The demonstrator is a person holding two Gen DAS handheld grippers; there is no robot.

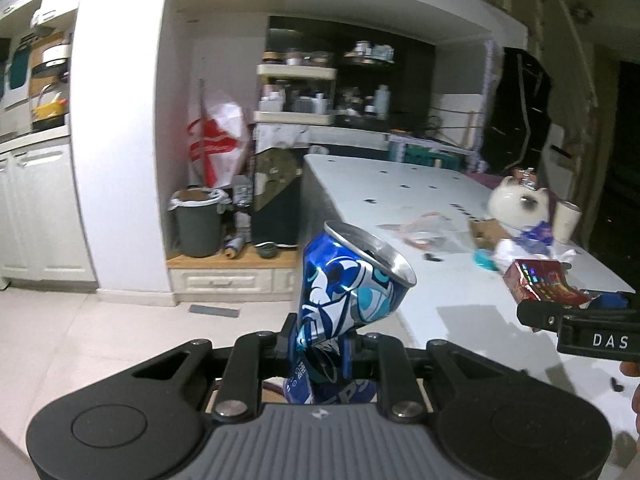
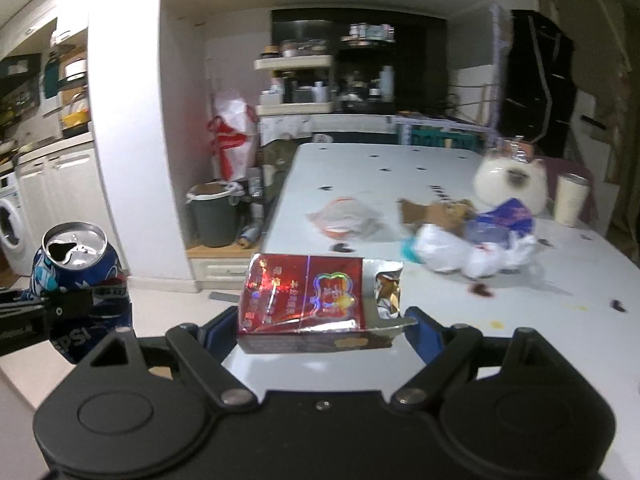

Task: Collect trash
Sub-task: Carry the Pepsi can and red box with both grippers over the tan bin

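Observation:
My left gripper (image 1: pixel 320 344) is shut on a crushed blue Pepsi can (image 1: pixel 344 284), held up in the air left of the white table (image 1: pixel 400 192). The can also shows in the right wrist view (image 2: pixel 80 264). My right gripper (image 2: pixel 316 328) is shut on a torn red cigarette pack (image 2: pixel 304 292), over the table's near left corner; the pack also shows in the left wrist view (image 1: pixel 544 280). A grey trash bin (image 1: pixel 198 224) with a white liner stands on the floor ahead, against the wall; it shows in the right wrist view too (image 2: pixel 214 216).
On the table (image 2: pixel 360 168) lie a clear plastic wrapper (image 2: pixel 344 220), torn cardboard (image 2: pixel 436 212), crumpled white and blue bags (image 2: pixel 480 244), a white teapot (image 2: pixel 512 188) and a cup (image 2: pixel 572 200). A red and white bag (image 1: pixel 216 140) hangs above the bin. Cabinets stand left.

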